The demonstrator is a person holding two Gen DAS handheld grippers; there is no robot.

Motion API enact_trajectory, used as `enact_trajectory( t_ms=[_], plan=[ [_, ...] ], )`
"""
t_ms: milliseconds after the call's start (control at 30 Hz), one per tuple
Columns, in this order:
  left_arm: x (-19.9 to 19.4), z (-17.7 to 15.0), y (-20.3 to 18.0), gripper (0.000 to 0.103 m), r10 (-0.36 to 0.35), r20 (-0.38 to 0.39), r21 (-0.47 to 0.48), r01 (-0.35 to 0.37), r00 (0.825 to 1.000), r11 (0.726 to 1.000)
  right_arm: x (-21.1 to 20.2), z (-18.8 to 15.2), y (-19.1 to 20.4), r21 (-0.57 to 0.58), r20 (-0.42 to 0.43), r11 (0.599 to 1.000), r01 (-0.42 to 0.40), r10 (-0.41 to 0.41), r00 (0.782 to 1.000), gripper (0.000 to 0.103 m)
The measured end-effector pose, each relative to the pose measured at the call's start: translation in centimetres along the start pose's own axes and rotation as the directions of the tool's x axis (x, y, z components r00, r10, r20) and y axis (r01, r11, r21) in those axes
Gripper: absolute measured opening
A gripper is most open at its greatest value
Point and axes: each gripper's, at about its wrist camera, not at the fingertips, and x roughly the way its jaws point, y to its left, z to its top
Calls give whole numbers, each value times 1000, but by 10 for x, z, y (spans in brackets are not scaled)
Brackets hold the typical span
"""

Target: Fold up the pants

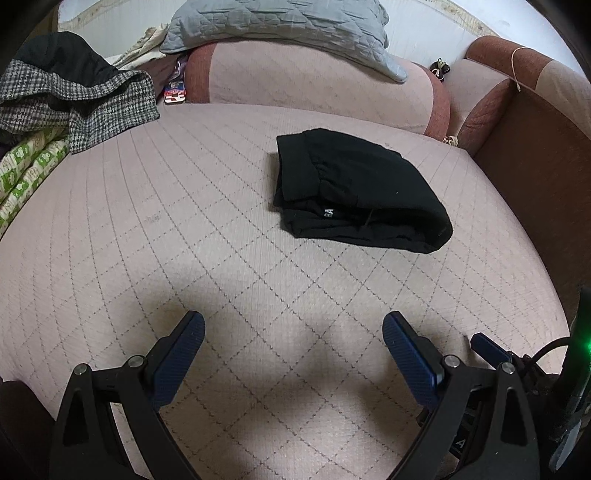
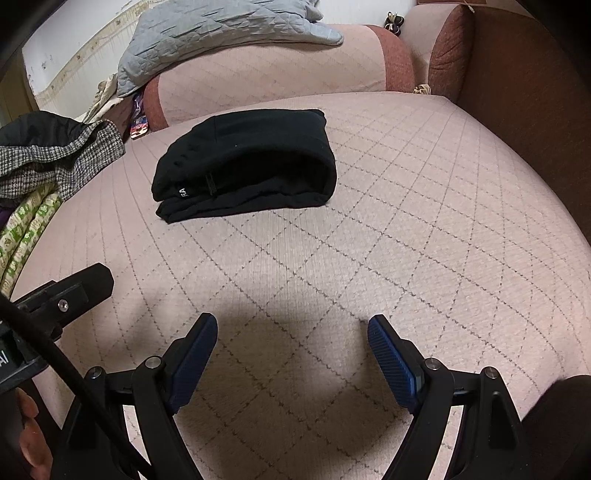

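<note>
Black pants [image 1: 354, 188] lie folded into a compact bundle on the pink quilted sofa seat [image 1: 184, 229], a small white label on the near edge. They also show in the right wrist view [image 2: 247, 162]. My left gripper [image 1: 293, 325] is open and empty, held above the seat well short of the pants. My right gripper [image 2: 291, 328] is open and empty too, also back from the pants. Part of the right gripper [image 1: 491, 347] shows at the right edge of the left wrist view. The left gripper's body [image 2: 62, 295] shows at the left of the right wrist view.
A houndstooth and black garment pile [image 1: 74, 96] and green patterned bedding [image 1: 26, 170] sit at the left. A grey quilted pillow [image 1: 280, 33] rests on the pink back cushion [image 1: 314, 92]. A brown armrest [image 1: 535, 166] bounds the right side.
</note>
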Motion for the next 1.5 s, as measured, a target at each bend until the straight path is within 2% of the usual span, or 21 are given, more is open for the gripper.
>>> enact_trajectory(
  t_ms=[233, 367, 467, 533, 600, 667, 833, 867, 933, 967, 1033, 1067, 1100, 1167, 1233, 1367, 1433, 1500],
  plan=[
    [9, 3, 3, 97, -3, -21, -4, 3, 1000, 1000, -1, 5, -8, 14, 13, 1000, 2, -3, 1000, 88],
    [16, 11, 21, 97, 1, -37, -62, -3, 999, 998, -2, 26, -27, 51, 41, 999, 1, -3, 999, 88],
    [22, 12, 29, 97, 13, -57, -93, -19, 998, 996, 3, 53, -52, 124, 72, 991, -45, 37, 997, 88],
    [26, 13, 31, 97, 23, -61, -98, -29, 998, 995, 11, 72, -71, 189, 103, 975, -118, 99, 990, 88],
    [29, 17, 31, 97, 26, -59, -100, -32, 998, 994, 28, 95, -87, 249, 101, 944, -217, 197, 975, 88],
    [33, 24, 30, 97, 7, -55, -102, -13, 998, 995, 54, 116, -96, 292, 75, 904, -312, 303, 950, 88],
    [49, 50, 26, 97, -53, -49, -118, 47, 997, 992, 109, 147, -100, 370, 21, 817, -442, 468, 884, 88],
    [53, 57, 24, 97, -58, -41, -120, 53, 997, 991, 118, 152, -98, 379, 17, 796, -472, 503, 864, 88],
    [58, 71, 21, 97, -67, -29, -114, 63, 997, 991, 130, 158, -91, 377, 19, 779, -501, 534, 845, 86],
    [62, 80, 19, 97, -63, -16, -105, 61, 998, 993, 133, 160, -86, 368, 16, 776, -512, 546, 838, 81],
    [72, 96, 13, 97, -30, -5, -78, 29, 1000, 997, 139, 161, -80, 360, -11, 767, -531, 573, 819, 55],
    [81, 105, 11, 97, -12, -9, -69, 12, 1000, 998, 140, 159, -78, 359, -16, 772, -525, 567, 824, 52],
    [88, 109, 10, 97, 0, -20, -67, -2, 1000, 998, 140, 159, -79, 363, -11, 765, -531, 574, 819, 42],
    [105, 114, 8, 97, 7, -60, -76, -12, 998, 997, 141, 160, -84, 401, 2, 727, -557, 608, 794, 31],
    [120, 113, 5, 97, -3, -103, -89, -6, 995, 996, 137, 162, -88, 412, 19, 711, -570, 619, 785, 27],
    [130, 111, -12, 97, 4, -117, -63, -11, 993, 998, 124, 165, -85, 377, 31, 743, -553, 586, 810, 24],
    [132, 111, -20, 97, 5, -109, -40, -9, 994, 999, 119, 165, -90, 378, 42, 746, -548, 578, 815, 23],
    [134, 109, -23, 97, -30, -117, -36, 26, 993, 999, 114, 165, -99, 392, 55, 744, -541, 569, 821, 23]
  ],
)
